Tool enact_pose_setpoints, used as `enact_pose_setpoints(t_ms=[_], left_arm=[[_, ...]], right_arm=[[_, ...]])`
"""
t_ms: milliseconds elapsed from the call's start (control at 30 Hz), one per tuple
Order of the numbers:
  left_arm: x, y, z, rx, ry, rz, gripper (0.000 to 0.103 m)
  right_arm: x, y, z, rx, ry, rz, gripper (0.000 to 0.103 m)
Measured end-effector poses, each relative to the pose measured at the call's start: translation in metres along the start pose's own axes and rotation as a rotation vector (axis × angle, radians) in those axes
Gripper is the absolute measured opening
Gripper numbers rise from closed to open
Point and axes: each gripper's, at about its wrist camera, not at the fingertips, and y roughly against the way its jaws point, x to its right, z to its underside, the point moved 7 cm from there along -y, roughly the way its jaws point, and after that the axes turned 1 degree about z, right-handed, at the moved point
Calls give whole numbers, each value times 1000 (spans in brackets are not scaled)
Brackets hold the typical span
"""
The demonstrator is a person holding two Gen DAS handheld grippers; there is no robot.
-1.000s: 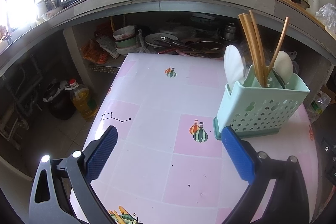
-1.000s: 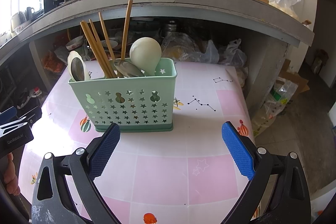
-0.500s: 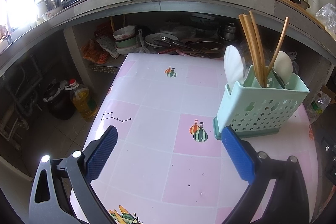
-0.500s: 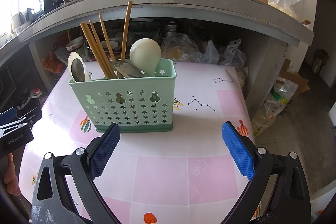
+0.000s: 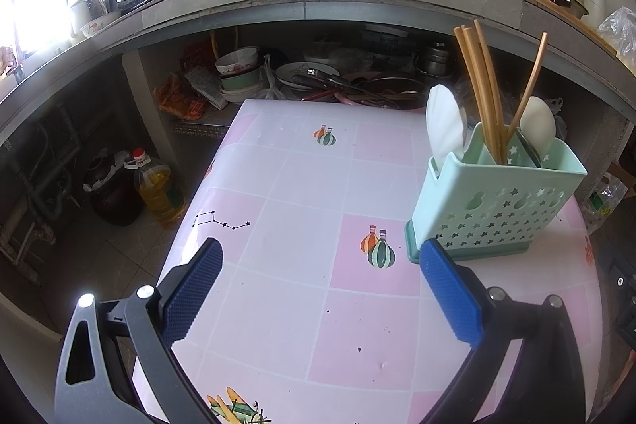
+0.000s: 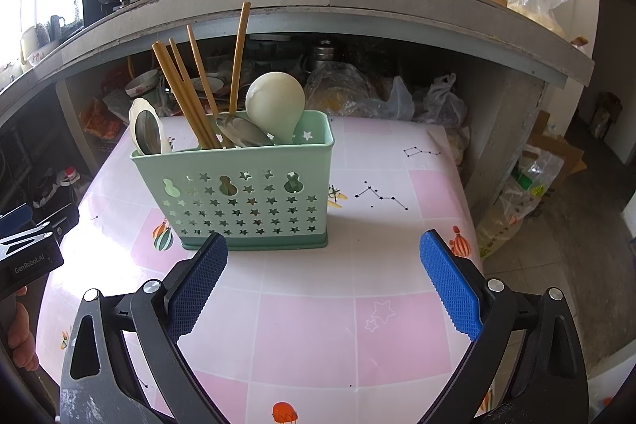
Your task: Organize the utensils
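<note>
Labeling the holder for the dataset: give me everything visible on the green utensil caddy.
The utensil caddy is a mint-green box that looks like plastic, standing upright in a matching drip tray on the pink-checked table. Its front wall is pierced with star and gourd cutouts. Inner dividers show in the left wrist view. It holds wooden chopsticks leaning left, a cream spoon, a metal spoon and a white-backed spoon at the left end. Neither hand-held gripper touches it.
</note>
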Motion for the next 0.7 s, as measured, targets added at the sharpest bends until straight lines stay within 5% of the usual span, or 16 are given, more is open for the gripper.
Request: enact_pose_setpoints(t_ms=[700], left_arm=[[-3, -2, 2, -21, 10, 5, 97]], right_arm=[[0, 0, 1, -1, -4, -2, 93]])
